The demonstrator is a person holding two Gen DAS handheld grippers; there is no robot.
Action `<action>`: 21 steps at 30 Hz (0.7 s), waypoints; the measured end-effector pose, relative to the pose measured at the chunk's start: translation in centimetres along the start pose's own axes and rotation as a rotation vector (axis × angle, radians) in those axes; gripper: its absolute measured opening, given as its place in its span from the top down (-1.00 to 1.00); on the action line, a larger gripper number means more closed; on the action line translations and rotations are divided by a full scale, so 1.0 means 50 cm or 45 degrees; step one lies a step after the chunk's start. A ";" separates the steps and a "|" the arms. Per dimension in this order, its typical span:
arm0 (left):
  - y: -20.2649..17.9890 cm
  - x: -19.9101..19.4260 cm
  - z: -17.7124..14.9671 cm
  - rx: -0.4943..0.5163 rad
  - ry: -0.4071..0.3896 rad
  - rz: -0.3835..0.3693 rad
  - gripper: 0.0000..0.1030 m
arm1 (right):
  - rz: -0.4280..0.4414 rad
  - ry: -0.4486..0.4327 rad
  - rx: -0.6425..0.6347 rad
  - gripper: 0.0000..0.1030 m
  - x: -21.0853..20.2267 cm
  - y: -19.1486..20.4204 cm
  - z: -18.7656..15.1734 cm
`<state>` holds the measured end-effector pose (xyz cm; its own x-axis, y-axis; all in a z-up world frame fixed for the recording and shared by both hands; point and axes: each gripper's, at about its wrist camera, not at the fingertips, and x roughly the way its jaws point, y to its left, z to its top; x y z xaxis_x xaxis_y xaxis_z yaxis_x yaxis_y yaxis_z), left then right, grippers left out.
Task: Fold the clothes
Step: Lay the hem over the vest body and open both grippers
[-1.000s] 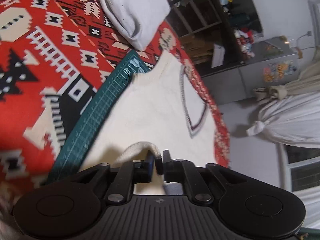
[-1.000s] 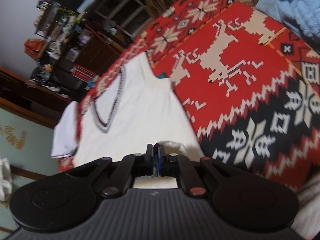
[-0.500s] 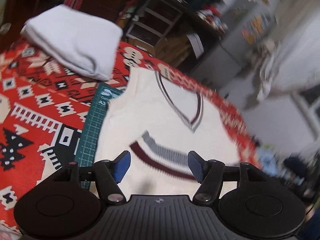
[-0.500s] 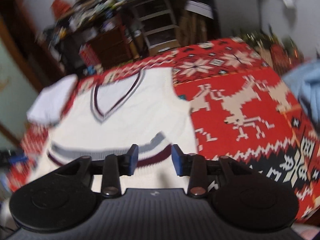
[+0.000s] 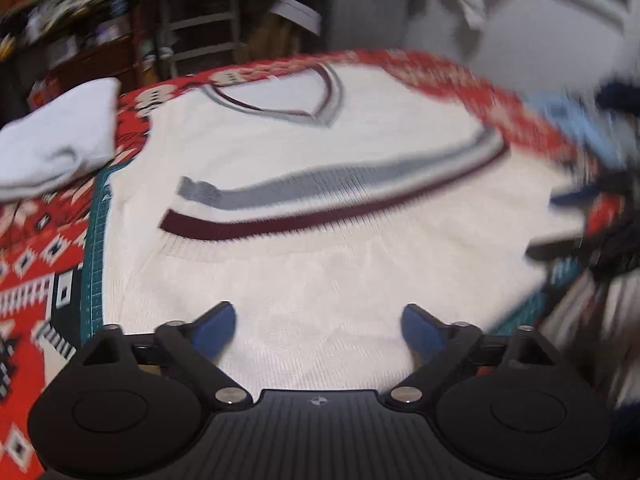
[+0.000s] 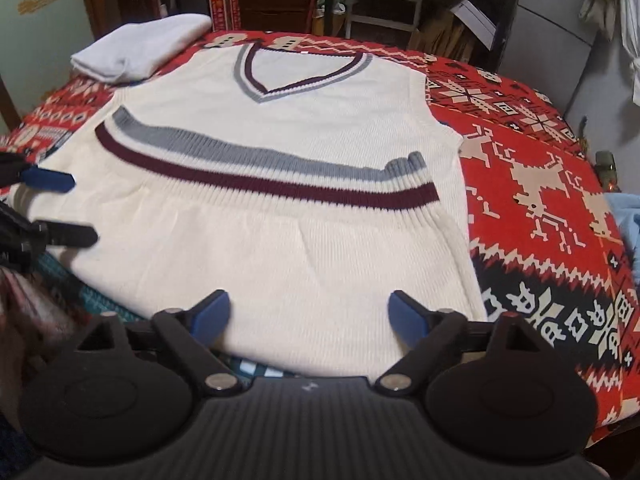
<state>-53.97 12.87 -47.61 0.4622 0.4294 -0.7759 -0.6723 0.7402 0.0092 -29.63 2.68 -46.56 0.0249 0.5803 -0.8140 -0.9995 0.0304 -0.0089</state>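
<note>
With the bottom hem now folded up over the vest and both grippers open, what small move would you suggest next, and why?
Probably bring the left gripper to the vest's left side edge and close on it, to start a sideways fold. The striped hem already lies doubled up toward the V-neck, both grippers are open and empty, and the right gripper hangs over the near fold.

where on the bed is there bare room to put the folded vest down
Free: the red blanket right of the cream vest, up to the blue cloth. Crowded: the far left corner, under the folded white garment.
</note>
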 end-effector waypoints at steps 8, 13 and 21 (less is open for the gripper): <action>-0.007 0.010 0.010 -0.083 0.065 0.074 -1.00 | -0.039 0.001 0.059 -0.99 0.008 -0.016 -0.013; -0.013 0.011 0.007 -0.106 0.040 0.093 -1.00 | -0.059 -0.067 0.084 -0.99 0.007 -0.014 -0.026; -0.018 0.004 -0.006 -0.134 0.005 0.129 -1.00 | -0.061 -0.122 0.107 -0.99 0.007 -0.015 -0.035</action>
<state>-53.44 12.16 -47.96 0.3870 0.4969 -0.7767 -0.7724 0.6348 0.0214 -28.91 1.46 -47.87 0.0787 0.6512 -0.7548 -0.9920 0.1258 0.0051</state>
